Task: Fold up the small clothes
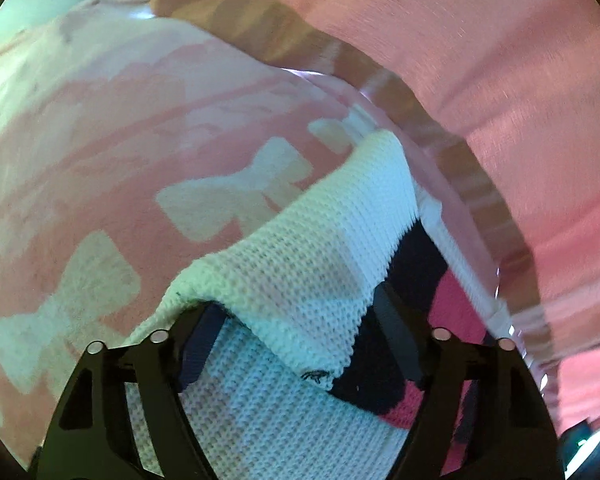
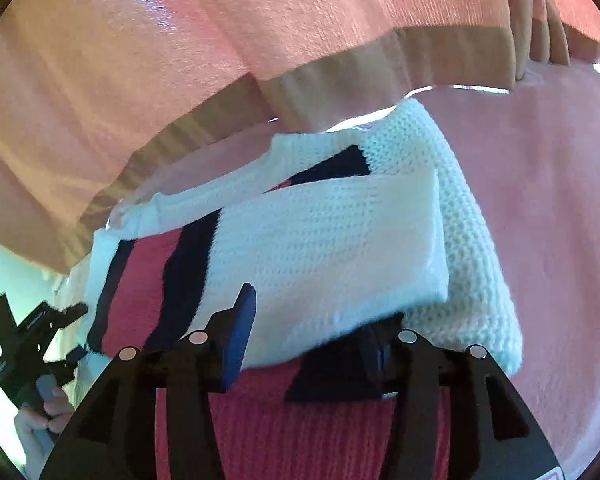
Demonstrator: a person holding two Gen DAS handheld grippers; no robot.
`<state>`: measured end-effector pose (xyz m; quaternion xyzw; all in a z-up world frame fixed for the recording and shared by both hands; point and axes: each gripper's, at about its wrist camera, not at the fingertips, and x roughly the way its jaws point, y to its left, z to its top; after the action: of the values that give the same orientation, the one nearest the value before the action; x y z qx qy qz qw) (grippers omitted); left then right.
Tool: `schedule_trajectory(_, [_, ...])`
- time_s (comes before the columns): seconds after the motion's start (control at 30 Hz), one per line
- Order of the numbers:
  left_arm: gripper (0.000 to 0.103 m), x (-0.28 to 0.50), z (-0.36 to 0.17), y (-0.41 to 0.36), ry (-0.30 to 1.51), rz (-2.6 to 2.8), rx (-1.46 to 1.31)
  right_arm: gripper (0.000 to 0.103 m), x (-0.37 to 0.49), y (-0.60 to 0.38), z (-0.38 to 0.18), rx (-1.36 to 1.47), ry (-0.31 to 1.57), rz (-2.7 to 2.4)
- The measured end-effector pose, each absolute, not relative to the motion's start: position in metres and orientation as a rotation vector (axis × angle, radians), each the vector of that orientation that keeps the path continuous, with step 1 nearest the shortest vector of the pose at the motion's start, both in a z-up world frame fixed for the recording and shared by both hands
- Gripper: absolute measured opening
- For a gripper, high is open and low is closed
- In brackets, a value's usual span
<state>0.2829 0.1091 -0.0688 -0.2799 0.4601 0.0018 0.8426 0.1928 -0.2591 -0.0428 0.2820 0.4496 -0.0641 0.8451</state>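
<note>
A small knit sweater (image 2: 332, 236), white with navy and pink stripes, lies partly folded on a pink blanket; it also shows in the left wrist view (image 1: 300, 264). My left gripper (image 1: 296, 332) has its jaws wide apart with a white knit fold draped between and over the fingers (image 1: 198, 354). My right gripper (image 2: 312, 332) also has its jaws apart, with the folded white sleeve lying across the fingers (image 2: 240, 328). The left gripper also appears in the right wrist view (image 2: 32, 340), at the sweater's left edge, held by a hand.
A pink blanket with cream bow shapes (image 1: 112, 152) covers the surface. A pink curtain with a tan hem (image 2: 284, 40) hangs right behind the sweater; it also shows in the left wrist view (image 1: 500, 80).
</note>
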Motion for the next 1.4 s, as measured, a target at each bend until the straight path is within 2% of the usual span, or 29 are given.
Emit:
schedule_trajectory(0.03, [0.052, 0.283, -0.069, 0.111, 0.969, 0.026, -0.595, 0.030, 0.195, -0.260, -0.045, 0.595, 0.948, -0.145])
schedule_trajectory(0.07, [0.044, 0.283, -0.070, 0.115, 0.959, 0.055, -0.610, 0.016, 0.199, -0.261, -0.045, 0.585, 0.946, -0.153])
schedule_trajectory(0.1, [0.030, 0.283, -0.070, 0.117, 0.953, 0.059, -0.622, 0.007, 0.204, -0.261, -0.043, 0.584, 0.947, -0.136])
schedule_trajectory(0.13, [0.015, 0.284, -0.070, 0.119, 0.946, 0.056, -0.631, 0.007, 0.205, -0.263, -0.036, 0.593, 0.930, -0.126])
schedule_trajectory(0.2, [0.011, 0.285, -0.061, 0.120, 0.905, 0.061, -0.610, 0.006, 0.198, -0.265, 0.002, 0.605, 0.797, -0.065])
schedule_trajectory(0.27, [0.010, 0.282, -0.050, 0.120, 0.849, 0.075, -0.579, 0.006, 0.187, -0.261, 0.047, 0.575, 0.645, 0.003])
schedule_trajectory(0.33, [0.010, 0.282, -0.048, 0.119, 0.837, 0.094, -0.558, 0.006, 0.182, -0.261, 0.054, 0.538, 0.609, 0.028])
schedule_trajectory(0.4, [0.010, 0.283, -0.059, 0.115, 0.865, 0.131, -0.516, 0.006, 0.196, -0.261, 0.006, 0.459, 0.784, -0.037])
schedule_trajectory(0.47, [0.010, 0.284, -0.078, 0.114, 0.921, 0.157, -0.494, 0.006, 0.205, -0.270, -0.049, 0.502, 0.977, -0.080])
schedule_trajectory(0.63, [0.012, 0.279, -0.079, 0.112, 0.899, 0.146, -0.460, 0.006, 0.187, -0.275, -0.025, 0.578, 0.833, -0.032])
schedule_trajectory(0.7, [0.012, 0.280, -0.081, 0.113, 0.899, 0.146, -0.451, 0.004, 0.197, -0.276, -0.054, 0.519, 0.953, -0.064])
schedule_trajectory(0.77, [0.013, 0.280, -0.080, 0.112, 0.897, 0.153, -0.443, 0.005, 0.192, -0.284, -0.049, 0.540, 0.930, -0.049])
schedule_trajectory(0.8, [0.013, 0.279, -0.079, 0.112, 0.898, 0.156, -0.443, 0.009, 0.190, -0.284, -0.042, 0.532, 0.931, -0.064])
schedule_trajectory(0.83, [0.013, 0.279, -0.079, 0.111, 0.898, 0.157, -0.440, 0.020, 0.186, -0.286, -0.032, 0.514, 0.923, -0.091])
schedule_trajectory(0.87, [0.013, 0.280, -0.079, 0.112, 0.899, 0.154, -0.441, 0.025, 0.177, -0.287, -0.019, 0.481, 0.906, -0.136])
schedule_trajectory(1.03, [0.013, 0.277, -0.081, 0.115, 0.899, 0.142, -0.460, 0.026, 0.154, -0.280, 0.035, 0.357, 0.774, -0.223])
schedule_trajectory(1.13, [0.013, 0.275, -0.080, 0.114, 0.895, 0.142, -0.455, 0.026, 0.185, -0.238, 0.053, 0.334, 0.815, -0.012])
schedule_trajectory(1.23, [0.013, 0.274, -0.079, 0.117, 0.897, 0.137, -0.463, 0.026, 0.233, -0.178, 0.048, 0.281, 0.857, 0.160])
schedule_trajectory(1.4, [0.013, 0.275, -0.083, 0.122, 0.894, 0.116, -0.458, 0.025, 0.315, -0.074, 0.000, 0.173, 0.949, 0.311])
